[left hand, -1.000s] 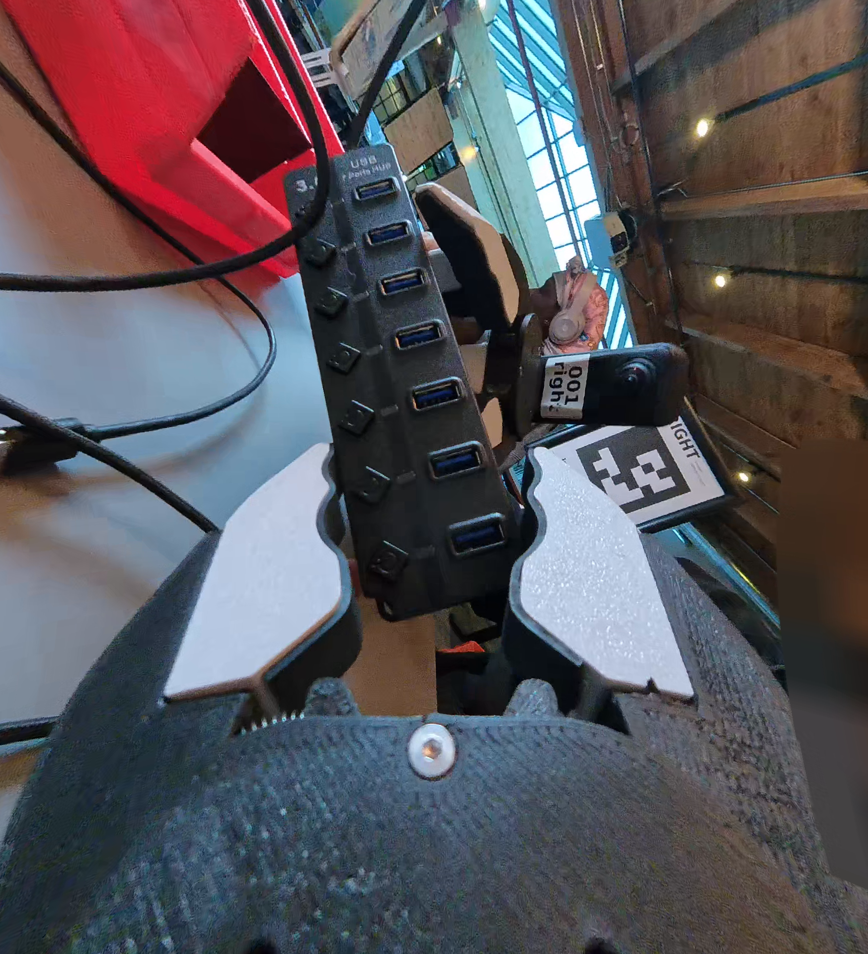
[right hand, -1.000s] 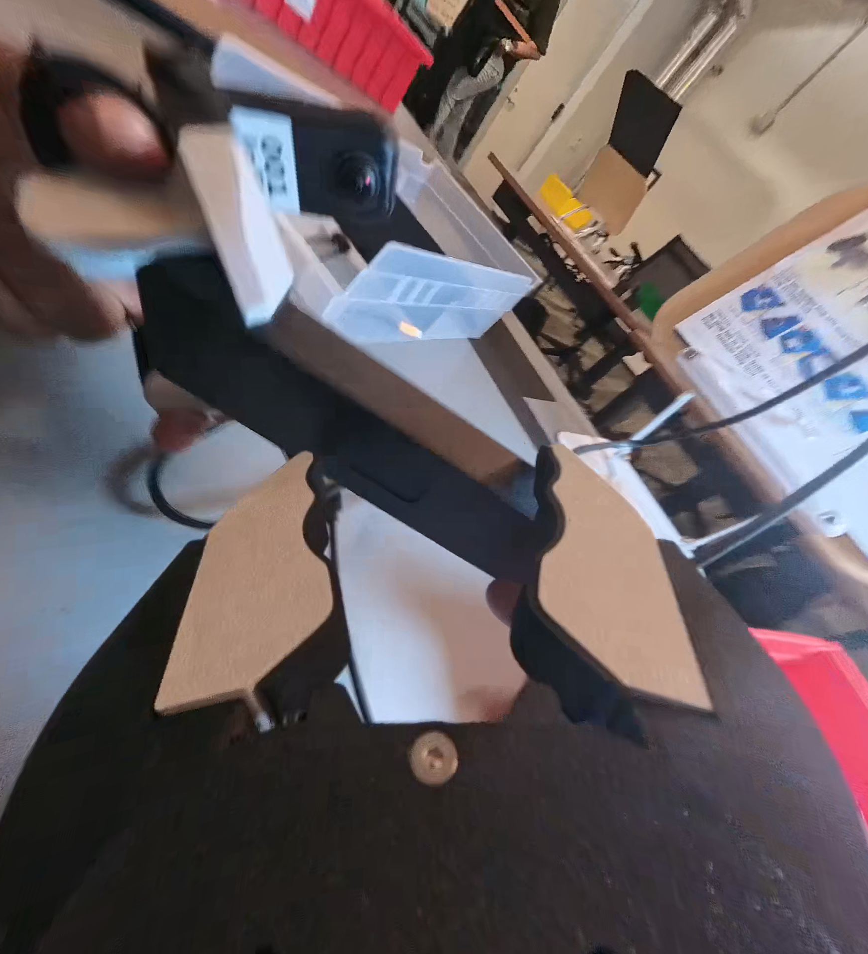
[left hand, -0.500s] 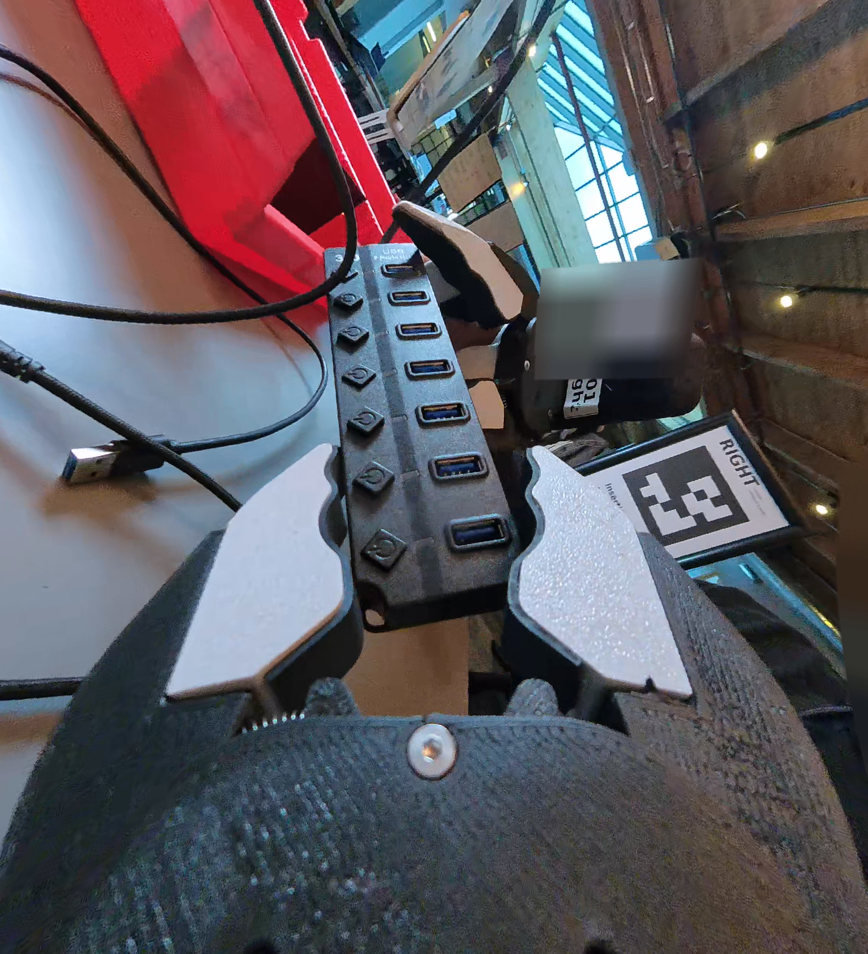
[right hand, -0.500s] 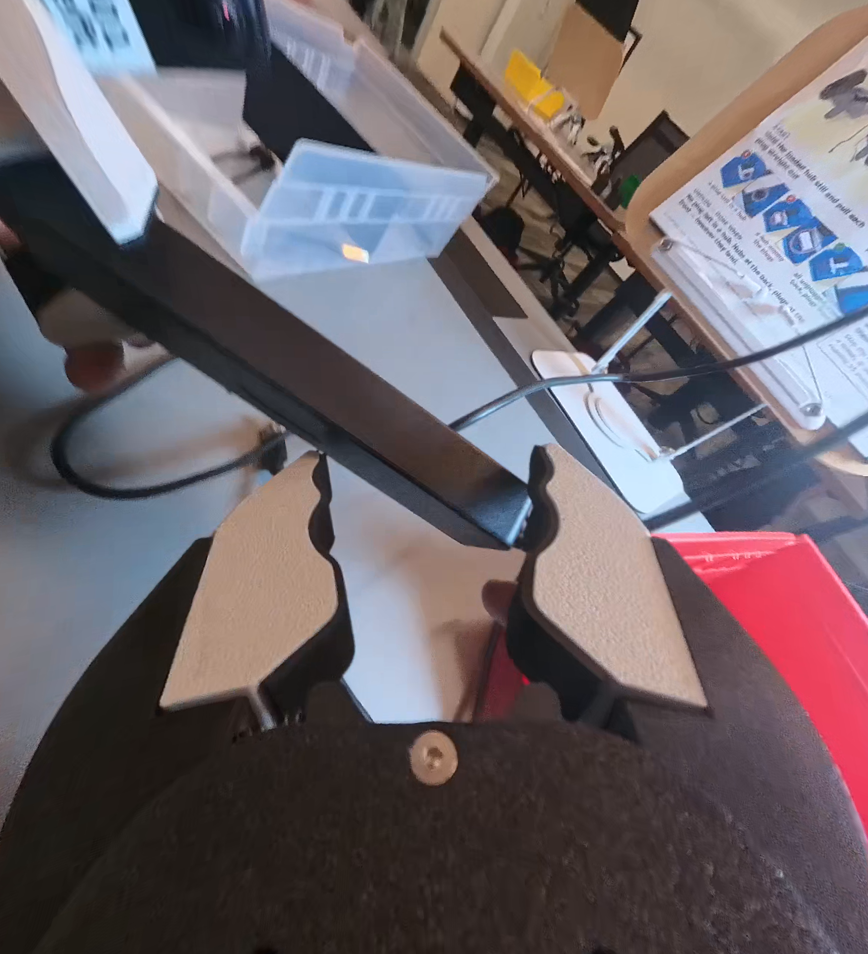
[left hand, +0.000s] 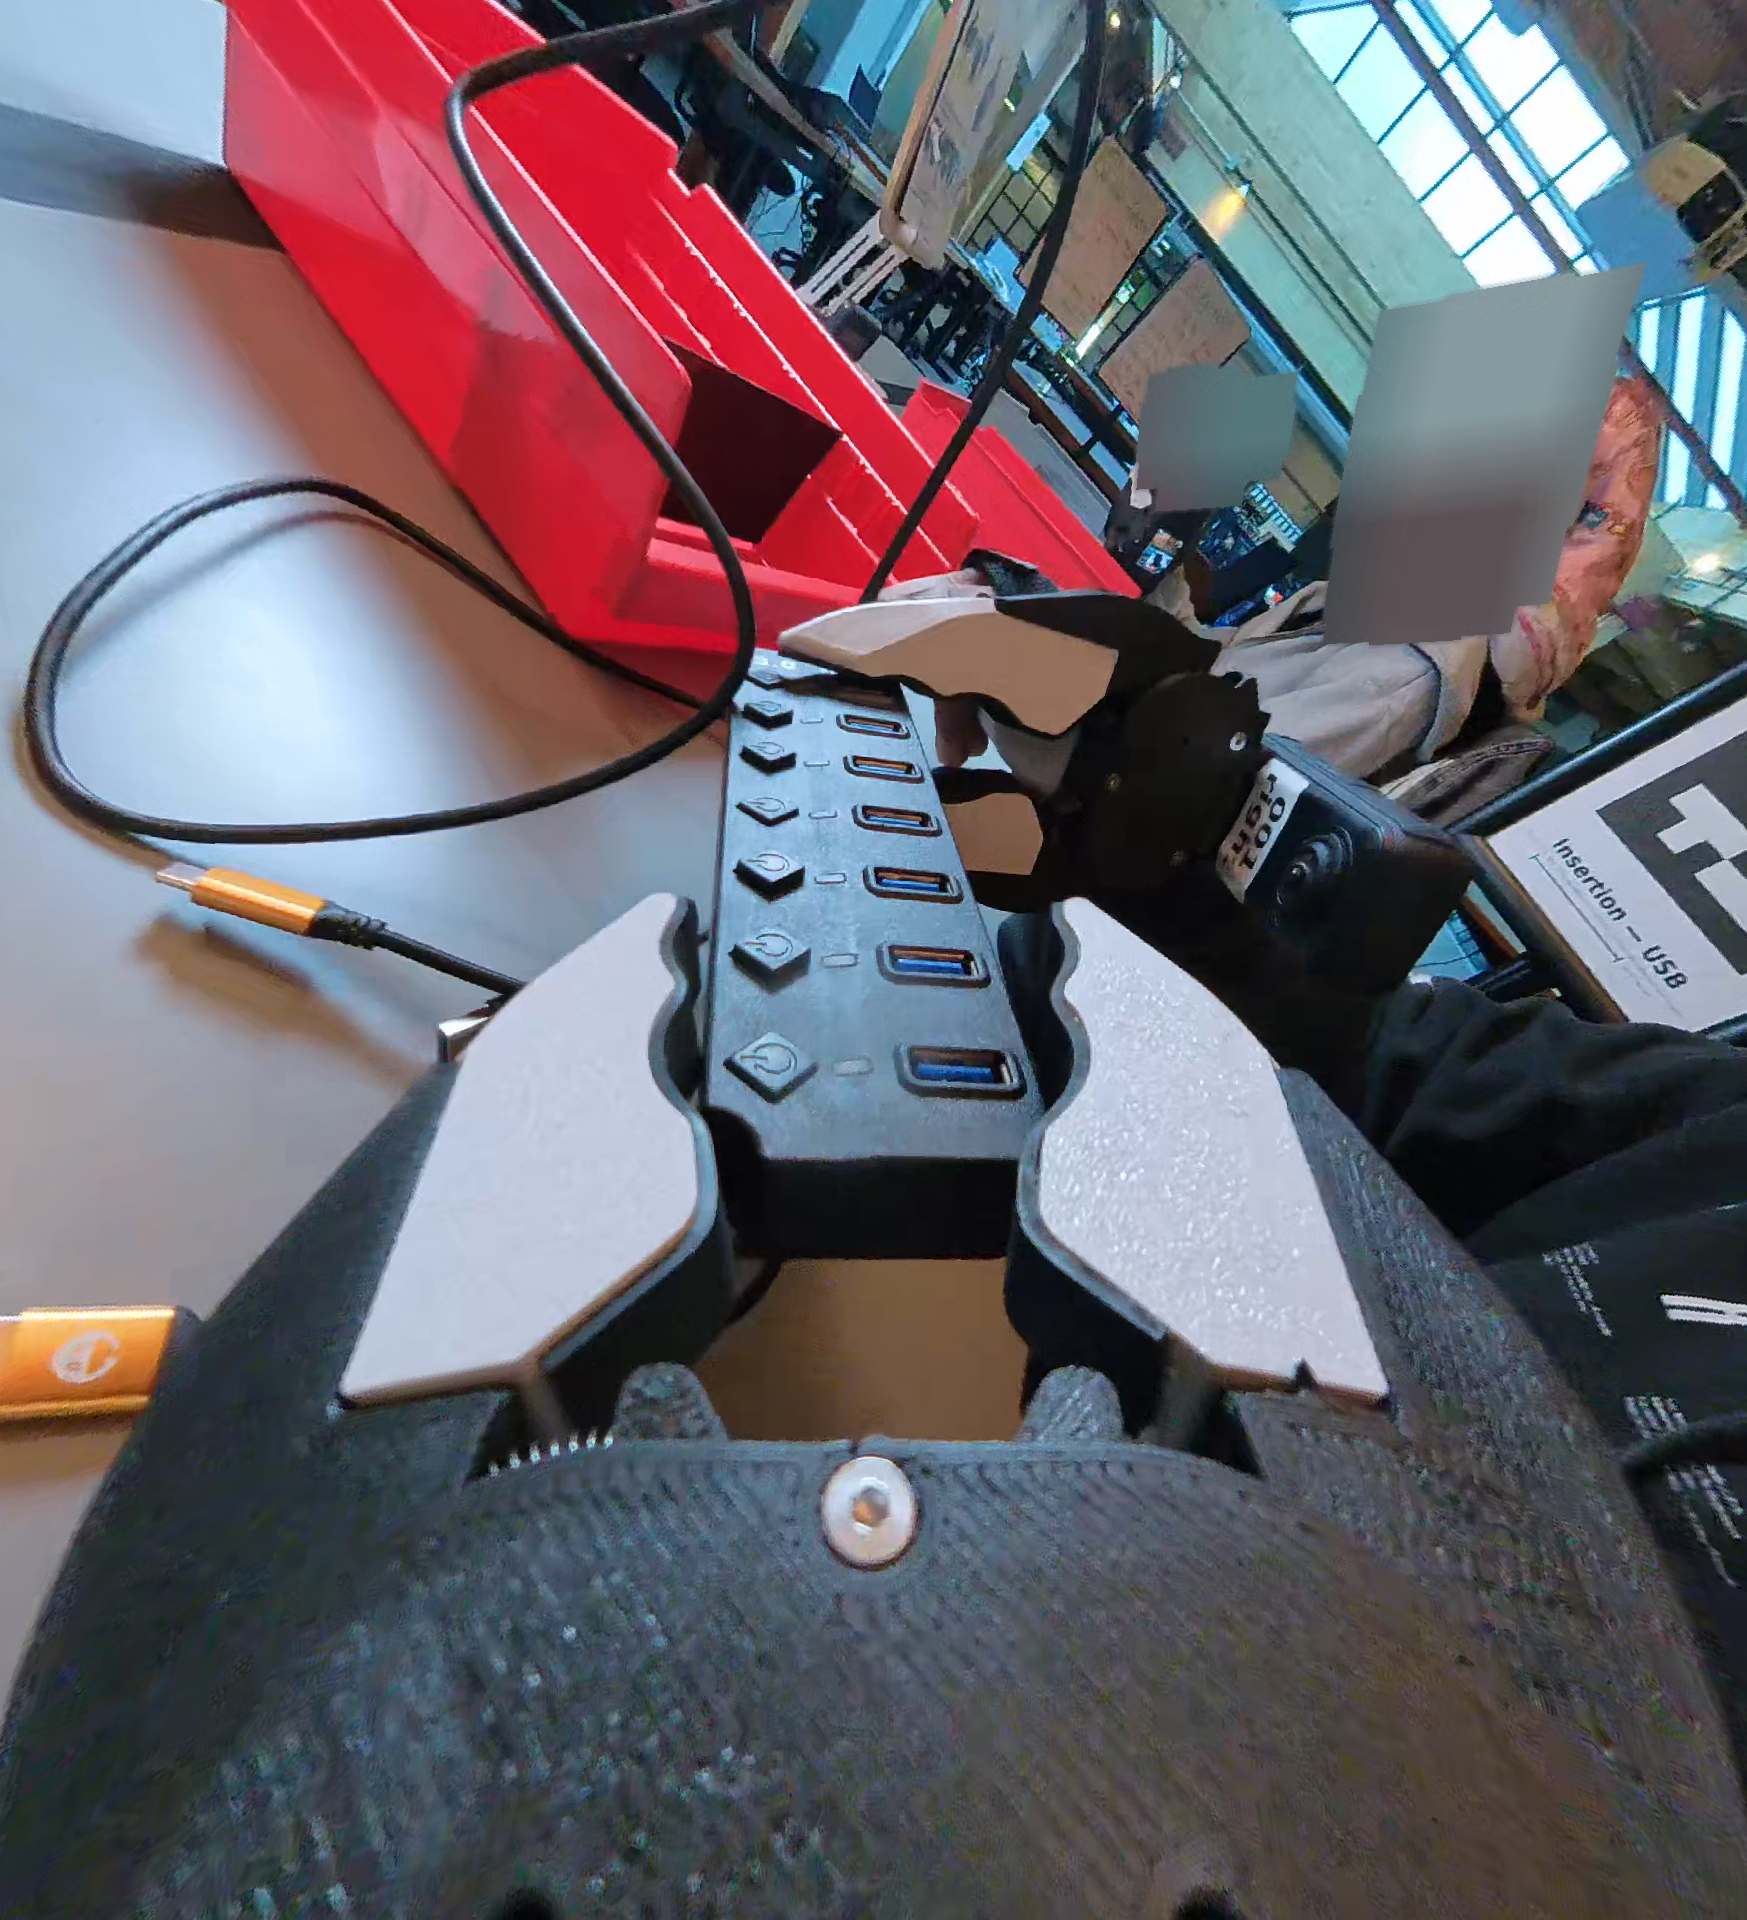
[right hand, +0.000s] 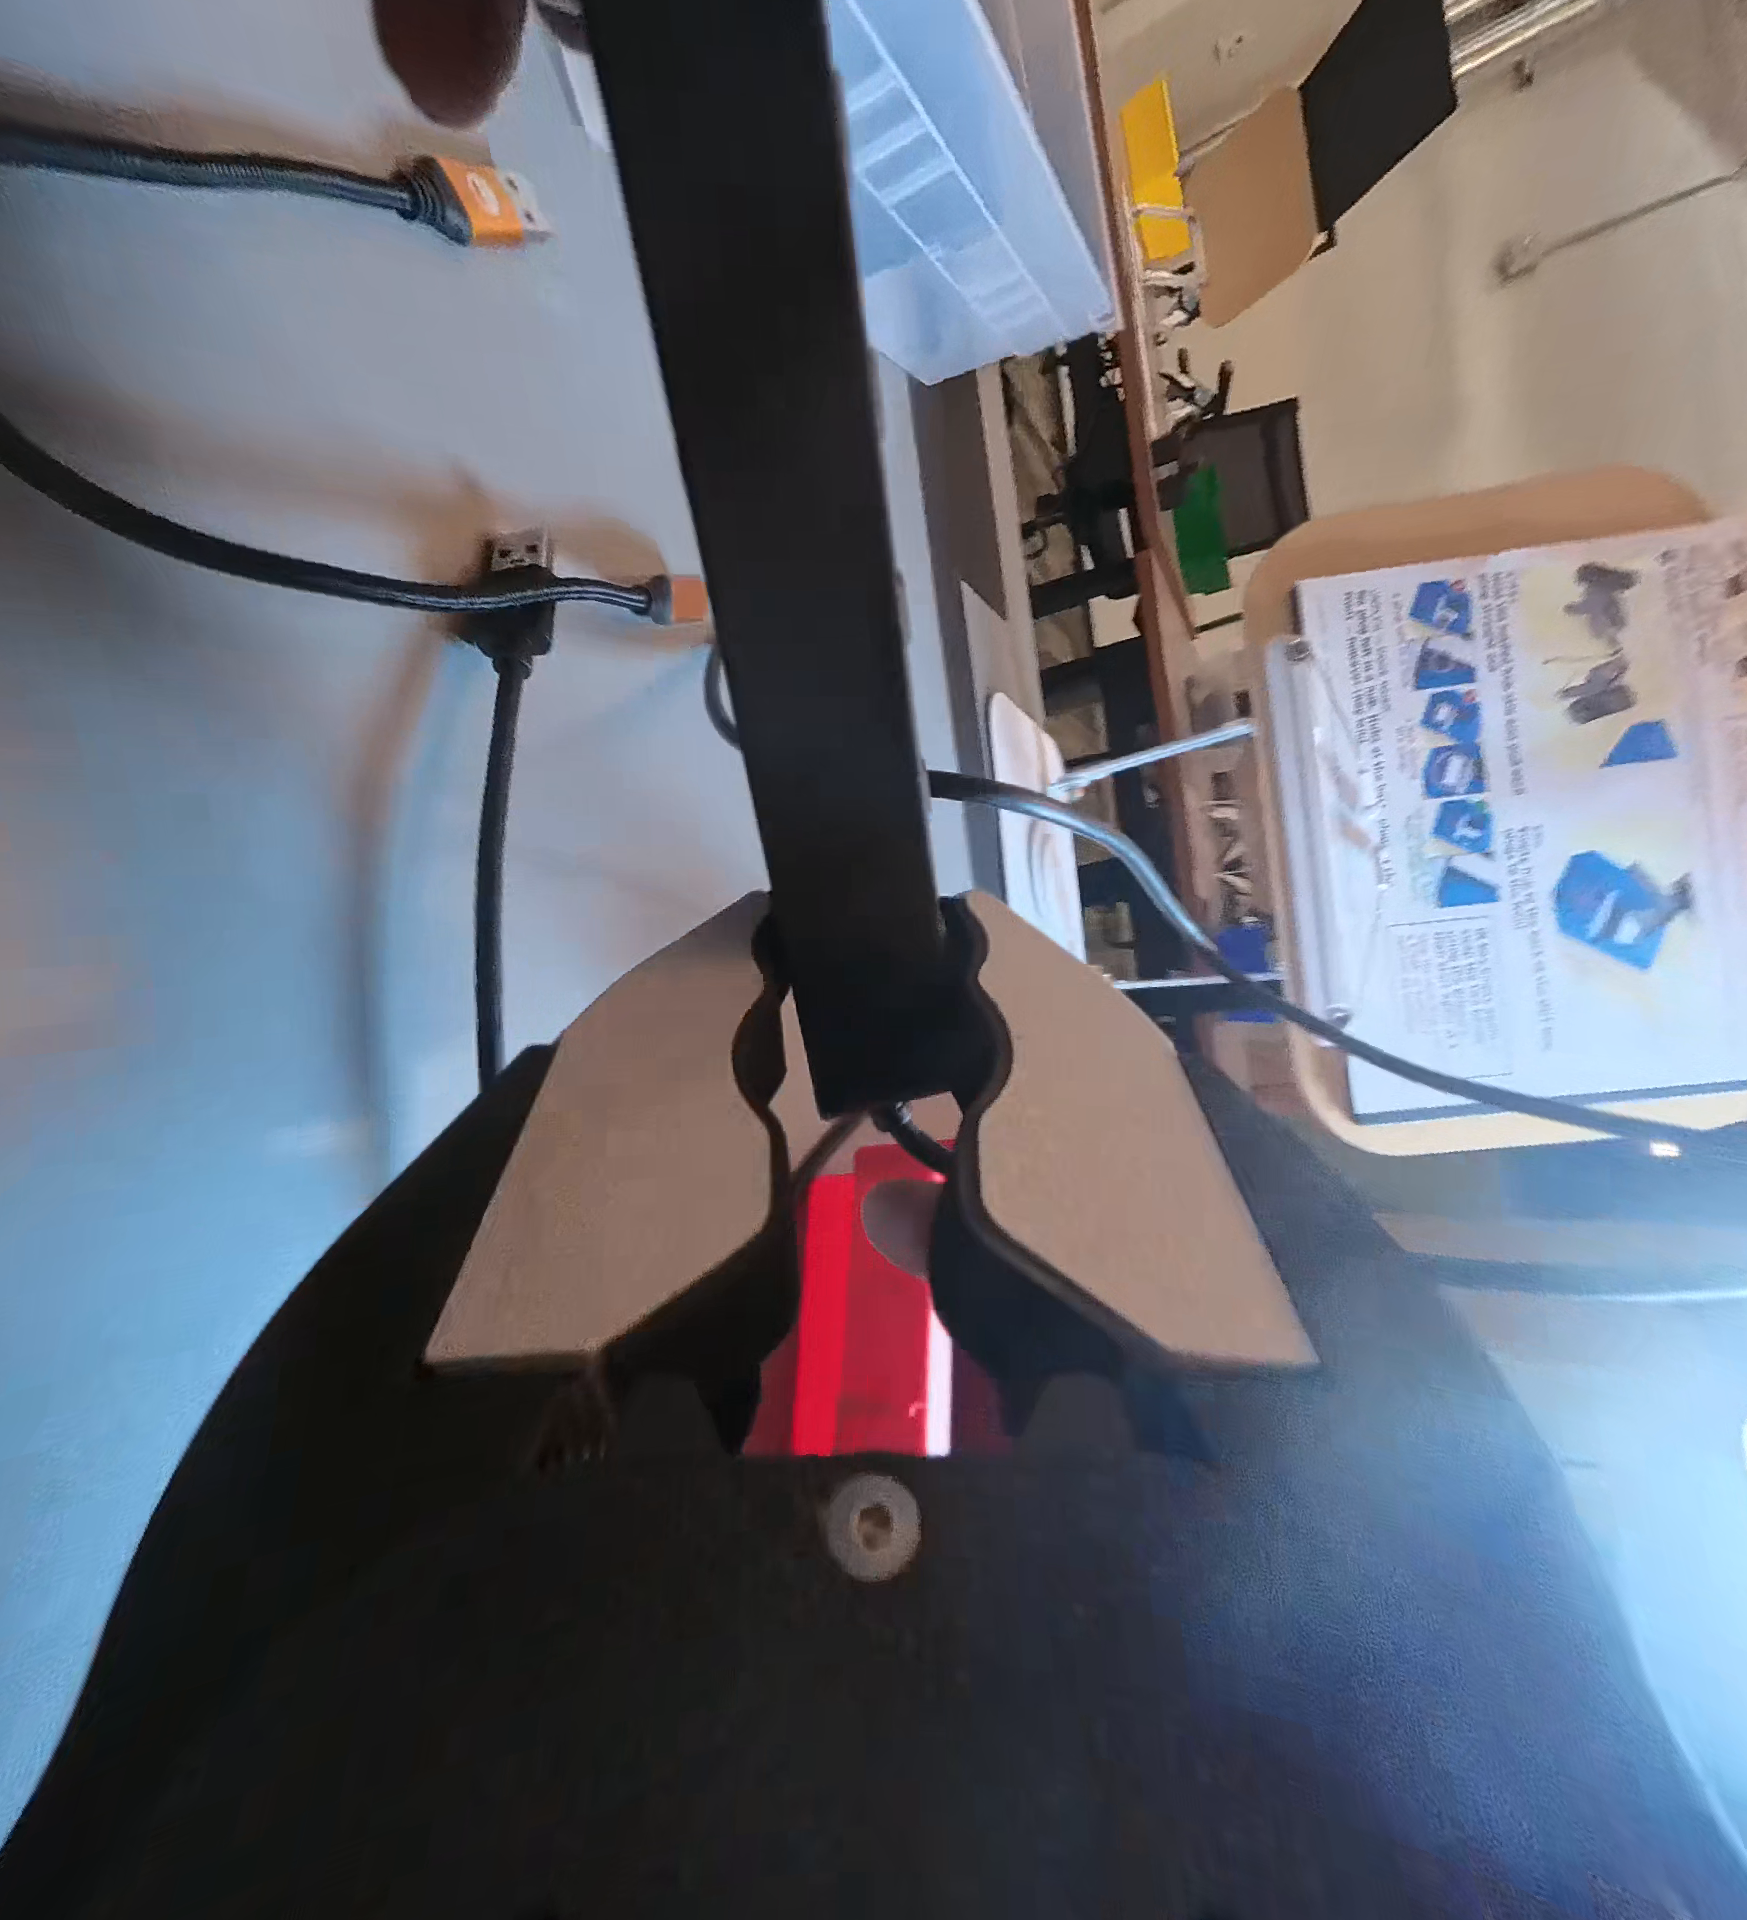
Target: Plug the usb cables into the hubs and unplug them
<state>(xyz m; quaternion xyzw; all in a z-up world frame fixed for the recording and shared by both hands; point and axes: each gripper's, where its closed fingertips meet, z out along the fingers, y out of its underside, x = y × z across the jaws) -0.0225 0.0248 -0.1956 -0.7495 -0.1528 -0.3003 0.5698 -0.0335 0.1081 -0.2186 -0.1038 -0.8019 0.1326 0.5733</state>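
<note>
A long black USB hub (left hand: 848, 966) with a row of several blue ports and diamond buttons is held just above the grey table. My left gripper (left hand: 869, 925) is shut on its near end, jaws against both long sides. My right gripper (left hand: 869, 686) clamps the far end; in the right wrist view the right gripper (right hand: 864, 935) is shut on the hub (right hand: 775, 468), seen edge-on. All visible ports are empty. Loose cables lie on the table: an orange USB-A plug (left hand: 27, 1361), an orange USB-C plug (left hand: 235, 899), a black USB-A plug (right hand: 516, 582).
A red bin (left hand: 495, 312) stands beyond the hub. A black-and-white marker board (left hand: 1731, 831) stands at the right. A clear plastic box (right hand: 952, 208) and a stand with an instruction sheet (right hand: 1575, 810) lie beyond. A person's dark sleeve (left hand: 1575, 1143) is beside my left gripper. My hands' fingertips stand some 9 centimeters from each other. My left gripper is the nearer one to the orange USB-A plug (left hand: 27, 1361): about 11 centimeters, against 15 centimeters. It is also in sight in the right wrist view (right hand: 497, 200).
My right gripper, open around the hub's far end before, has closed on it. The hub has swung down from steeply tilted to nearly level with the table. The left grip is unchanged.
</note>
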